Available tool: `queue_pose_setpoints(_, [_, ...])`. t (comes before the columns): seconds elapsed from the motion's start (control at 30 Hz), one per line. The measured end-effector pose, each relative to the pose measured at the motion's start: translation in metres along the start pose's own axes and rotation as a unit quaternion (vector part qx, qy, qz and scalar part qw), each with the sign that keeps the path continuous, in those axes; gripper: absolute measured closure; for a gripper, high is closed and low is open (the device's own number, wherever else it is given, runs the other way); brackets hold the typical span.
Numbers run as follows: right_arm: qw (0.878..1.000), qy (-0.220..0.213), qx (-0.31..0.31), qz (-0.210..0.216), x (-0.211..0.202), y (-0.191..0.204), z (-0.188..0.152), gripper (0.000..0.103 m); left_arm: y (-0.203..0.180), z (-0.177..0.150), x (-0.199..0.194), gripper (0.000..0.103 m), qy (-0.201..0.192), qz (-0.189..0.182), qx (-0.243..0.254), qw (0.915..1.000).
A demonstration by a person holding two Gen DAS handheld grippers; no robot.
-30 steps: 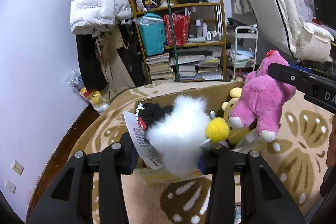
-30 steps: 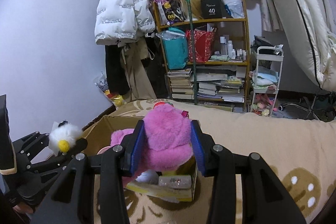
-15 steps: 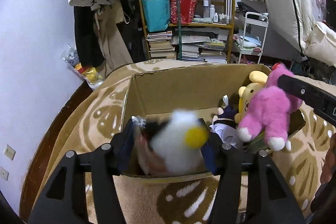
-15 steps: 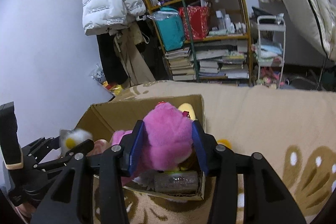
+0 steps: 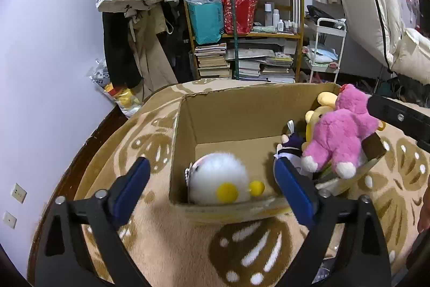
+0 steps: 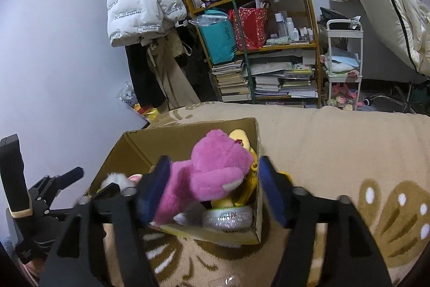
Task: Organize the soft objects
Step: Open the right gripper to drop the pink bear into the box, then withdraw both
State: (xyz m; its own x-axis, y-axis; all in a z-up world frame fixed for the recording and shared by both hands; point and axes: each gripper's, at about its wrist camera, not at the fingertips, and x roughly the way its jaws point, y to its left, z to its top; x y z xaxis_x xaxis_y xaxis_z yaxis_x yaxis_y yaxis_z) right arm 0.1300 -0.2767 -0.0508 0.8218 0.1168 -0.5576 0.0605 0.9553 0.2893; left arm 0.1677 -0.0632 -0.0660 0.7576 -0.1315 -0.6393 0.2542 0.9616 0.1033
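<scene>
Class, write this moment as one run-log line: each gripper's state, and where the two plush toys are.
left gripper: open | right gripper: open | white fluffy toy: in cardboard box | pink plush: between right fingers, over box

Between the jaws lies a white fluffy toy (image 5: pixel 217 180) with yellow spots, inside a brown cardboard box (image 5: pixel 233 116). To the right of the jaws is a pink plush bear (image 5: pixel 340 135) (white paws). The blanket (image 5: pixel 161 238) below the jaws is beige with brown leaf pattern.
</scene>
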Motion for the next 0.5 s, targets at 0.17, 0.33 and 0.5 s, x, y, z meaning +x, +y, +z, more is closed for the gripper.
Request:
queue_pose_setpoints(0.17, [1.0,0.004,0.001,-0.01,-0.018,-0.001,-0.005,0.012,0.005,-0.008,-0.013,0.009,0.007,-0.001,-0.007,1.0])
queue_pose_setpoints(0.33, [1.0,0.004,0.007,-0.015,-0.041,-0.003,-0.011,0.0,0.004,-0.019,-0.034,0.009,0.017,-0.007,-0.01,0.9998])
queue_pose_setpoints(0.5, [1.0,0.0,-0.001,-0.014,-0.066,0.0,-0.017,0.0,-0.006,-0.034,-0.055,0.008,0.03,-0.012,0.002,0.9995])
